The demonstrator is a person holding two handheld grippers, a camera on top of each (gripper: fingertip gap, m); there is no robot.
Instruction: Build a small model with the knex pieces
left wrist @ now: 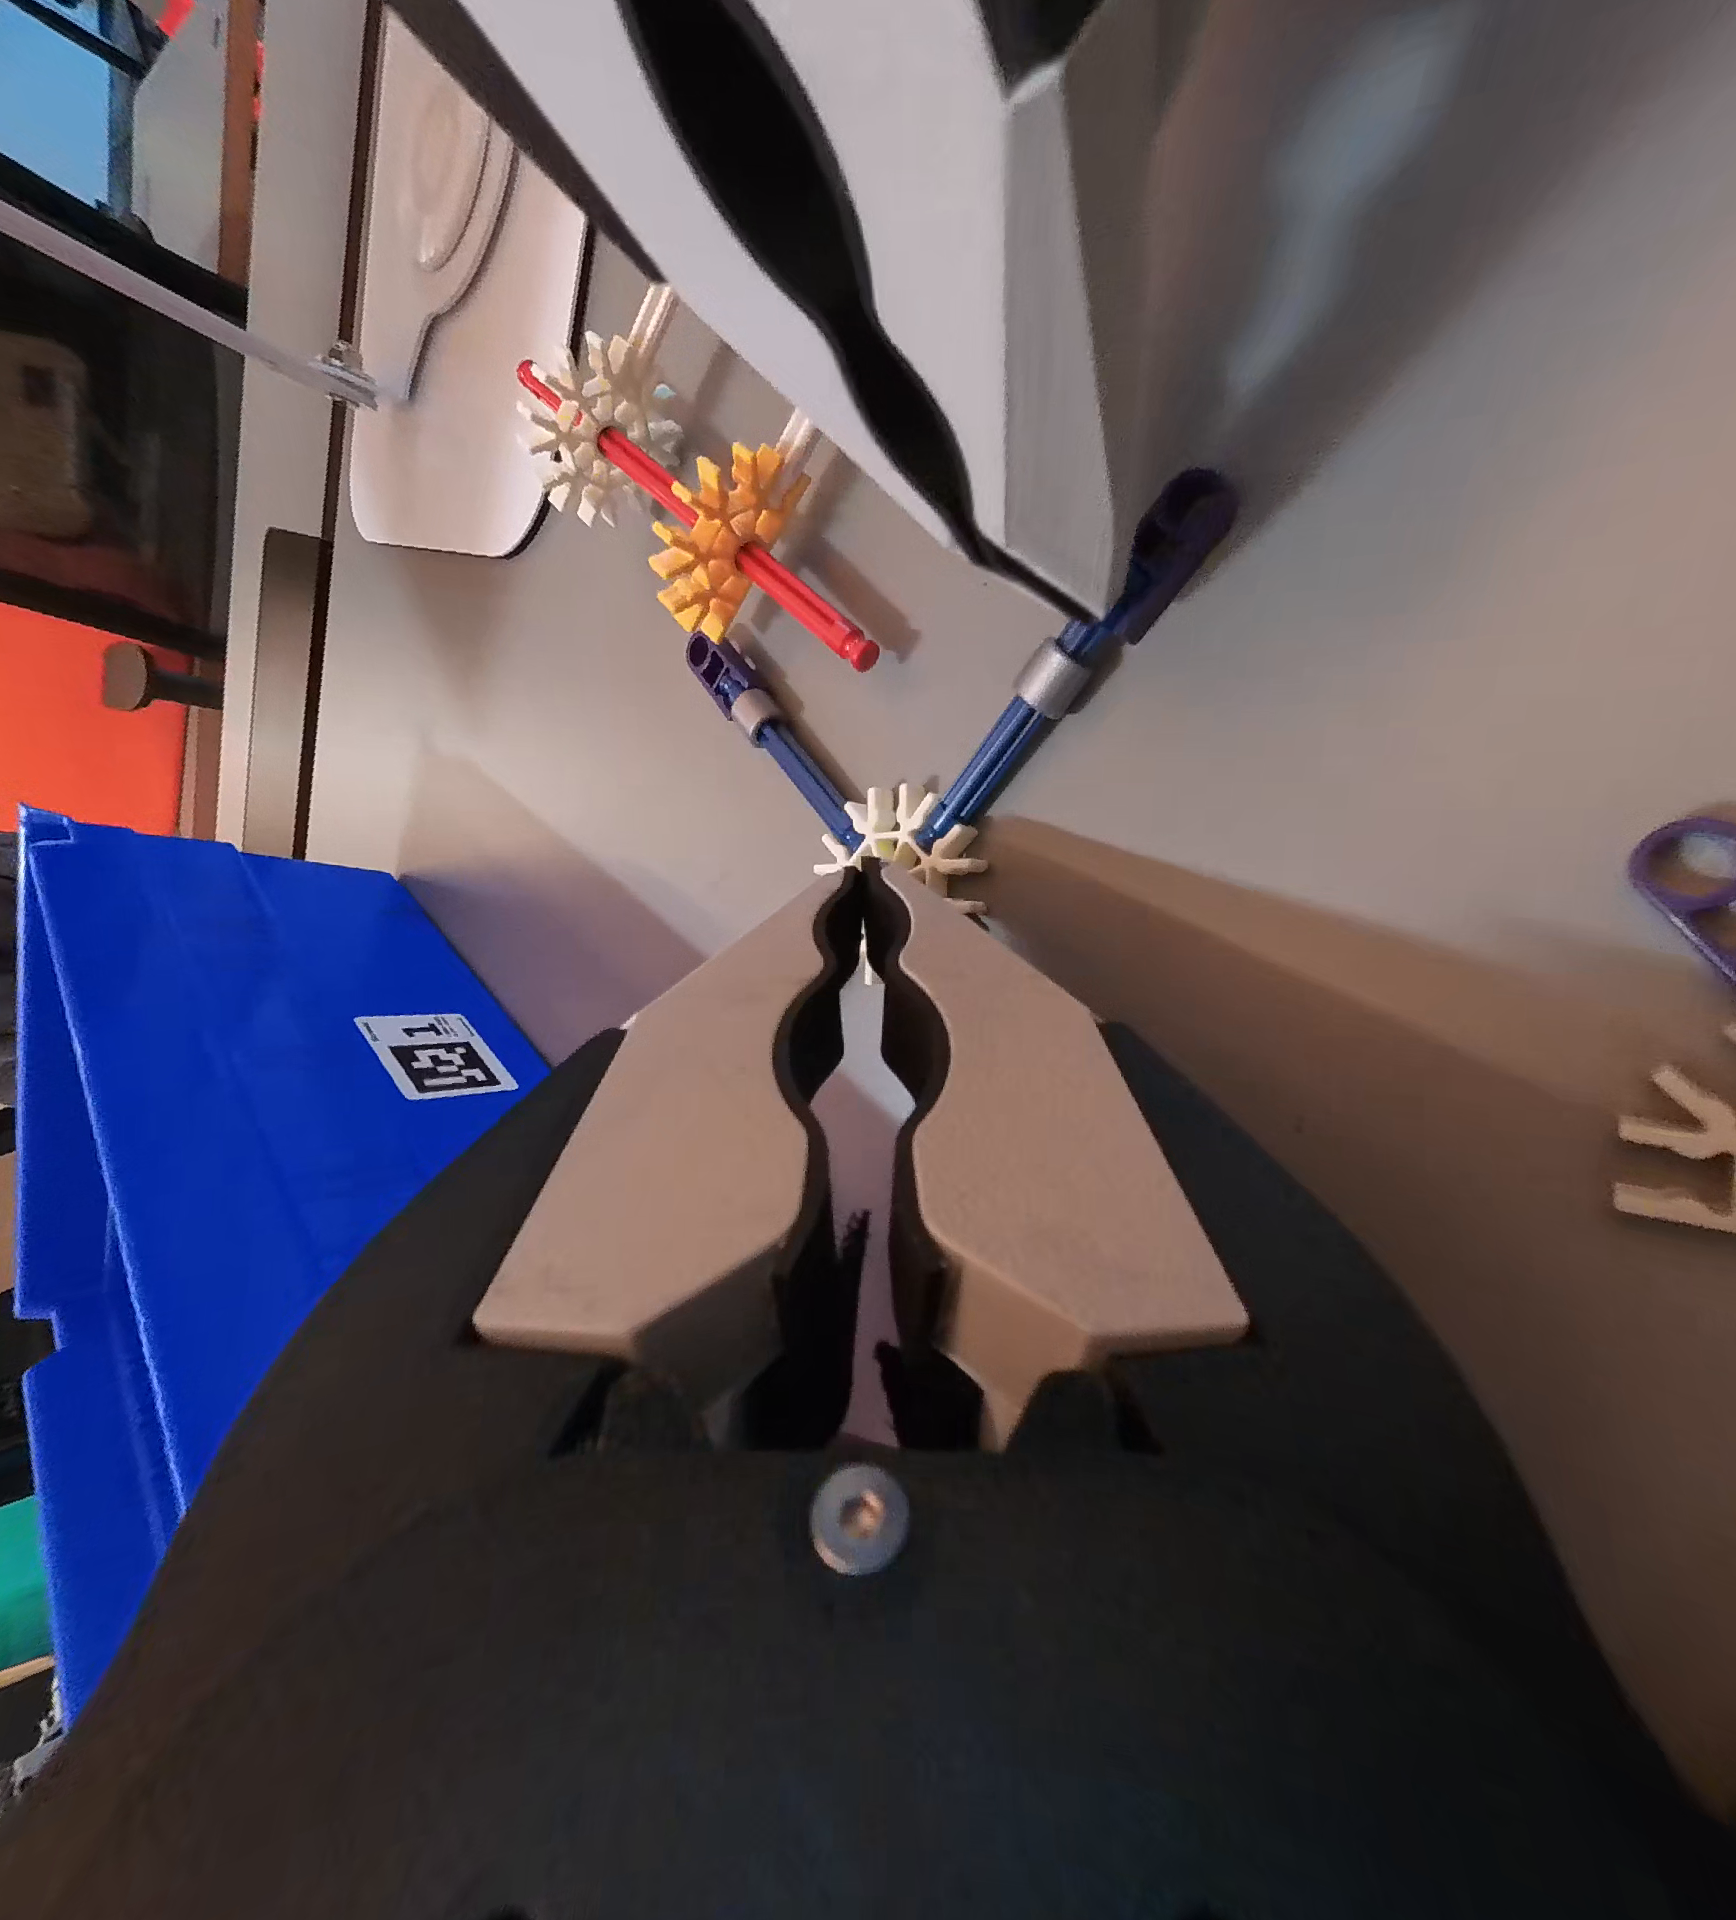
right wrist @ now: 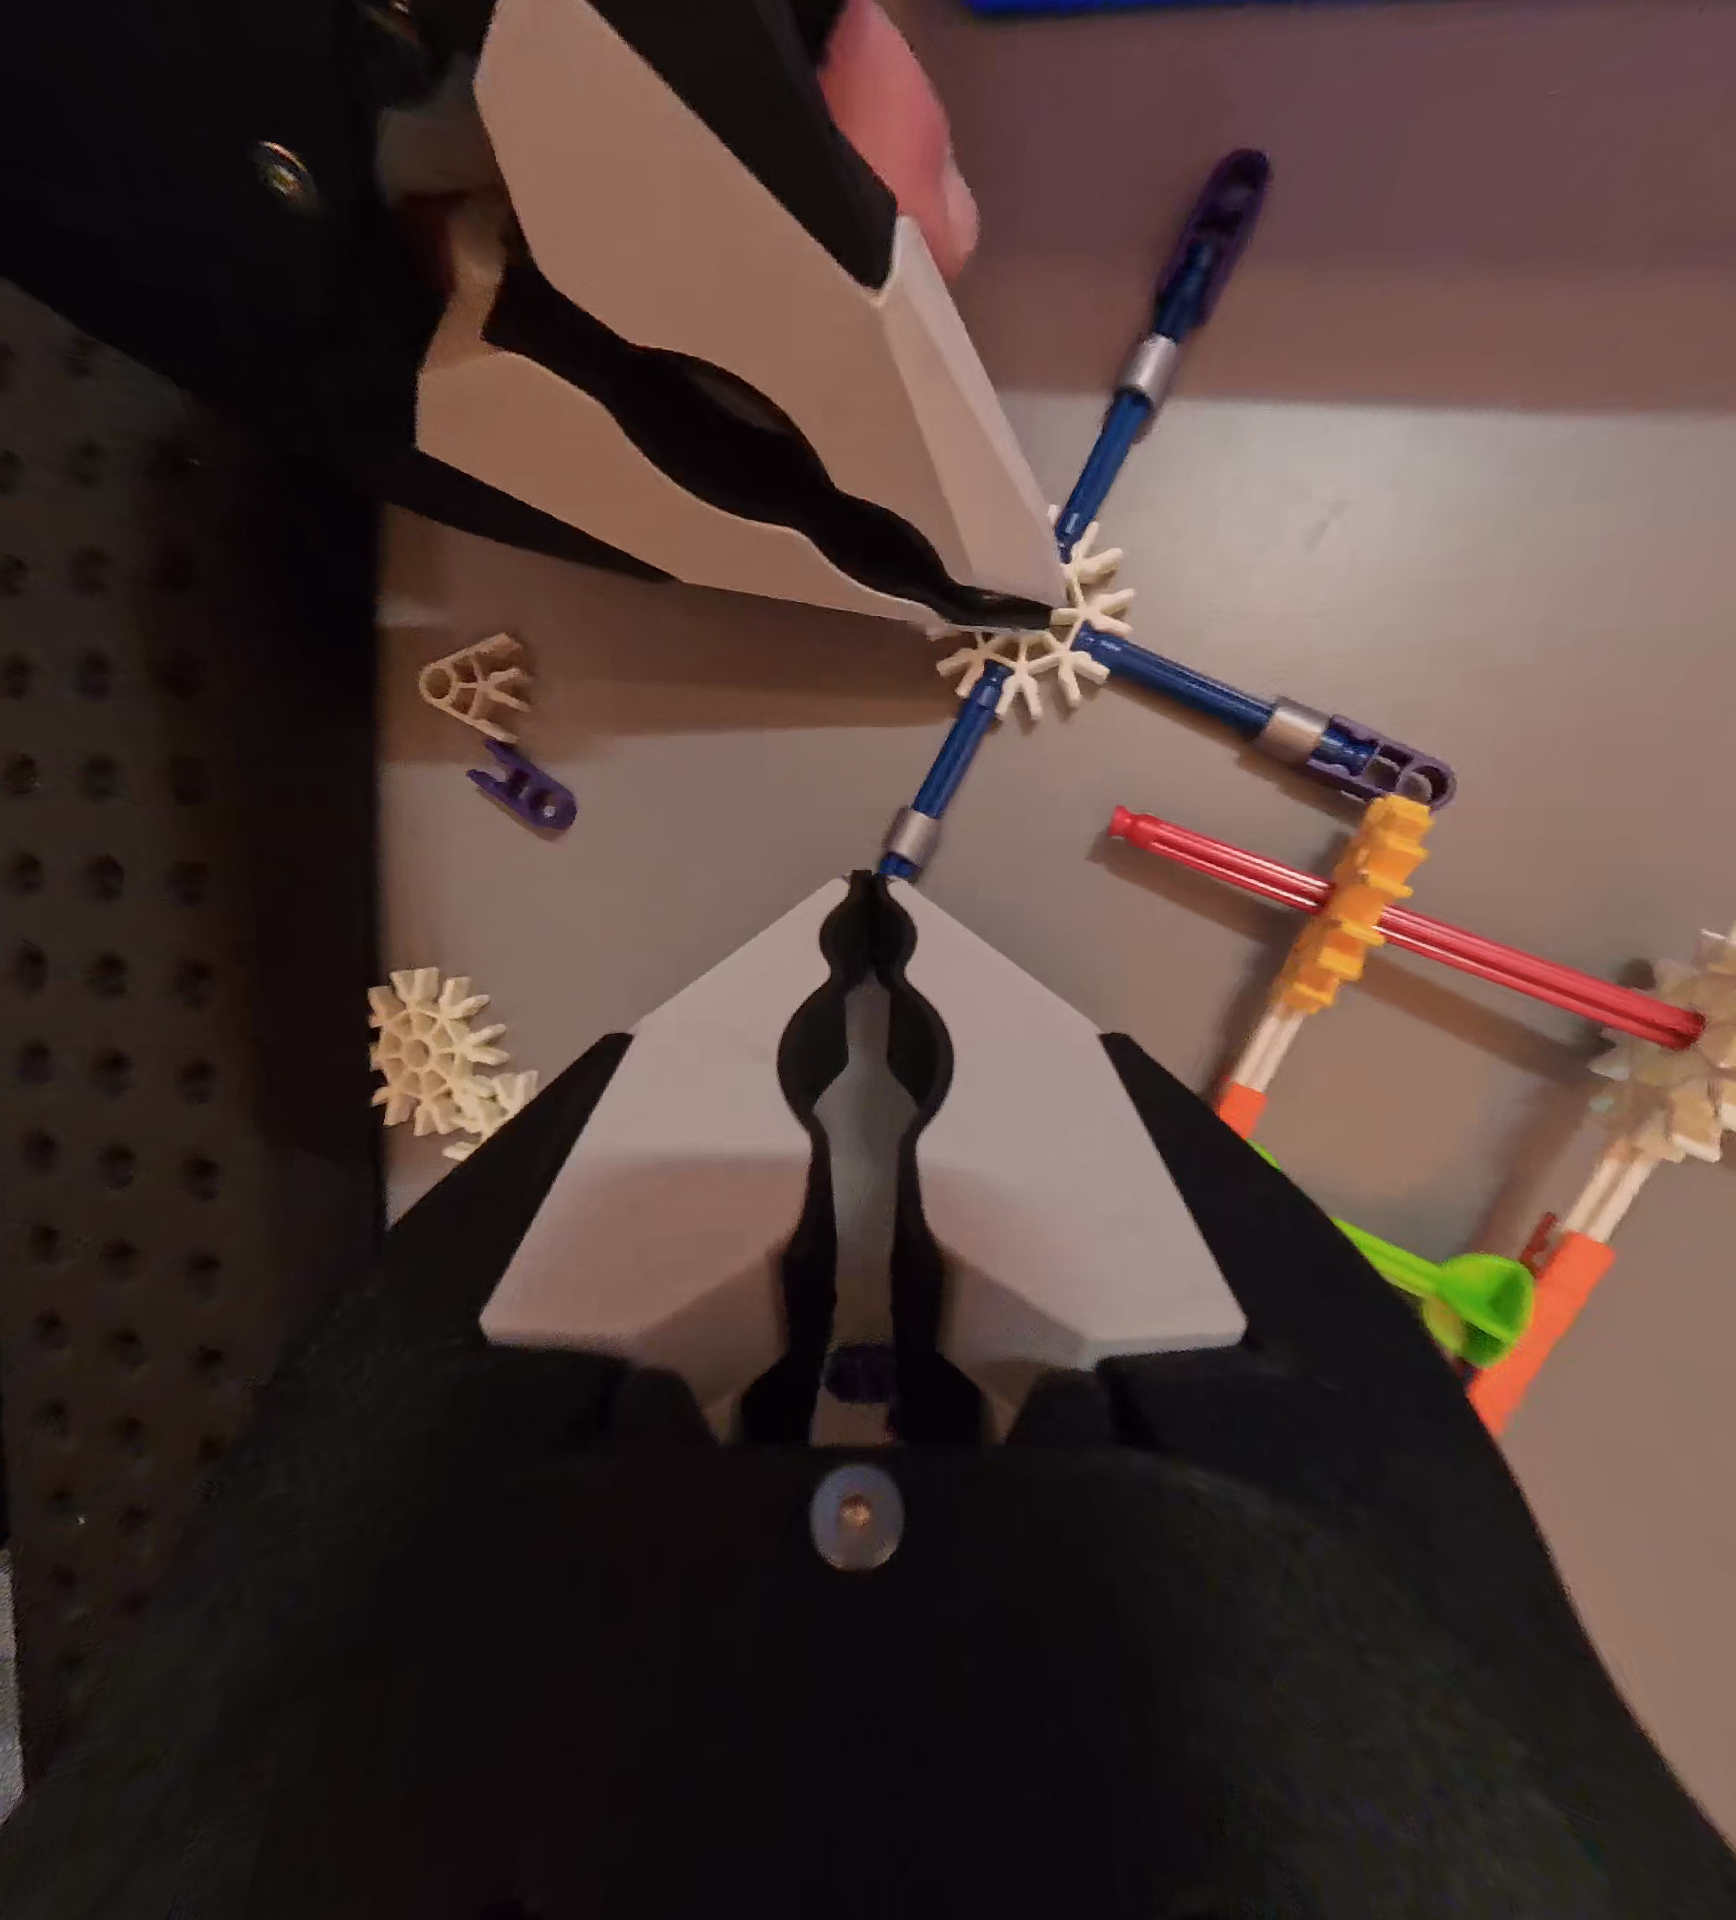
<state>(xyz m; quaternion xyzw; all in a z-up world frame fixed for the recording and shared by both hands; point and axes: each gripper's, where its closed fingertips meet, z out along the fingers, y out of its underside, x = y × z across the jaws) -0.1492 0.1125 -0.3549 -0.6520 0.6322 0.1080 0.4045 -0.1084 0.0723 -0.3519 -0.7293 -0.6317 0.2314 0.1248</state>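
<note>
White plastic showed at the left gripper [left wrist: 869,883], its tips pinched on the snowflake connector [left wrist: 900,831] straight ahead, blue rods [left wrist: 989,758] fanning beyond; a twist could have popped a rod free; in the right wrist view the right gripper [right wrist: 869,894] clamped a blue rod's end [right wrist: 895,862], the connector [right wrist: 1040,644] farther forward; pulling apart risked separating the joint.

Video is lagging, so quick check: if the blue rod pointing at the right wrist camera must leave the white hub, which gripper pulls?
Right, probably. The right gripper is shut on that blue rod, in line with it; the left gripper pinches the white hub and could brace it.
</note>
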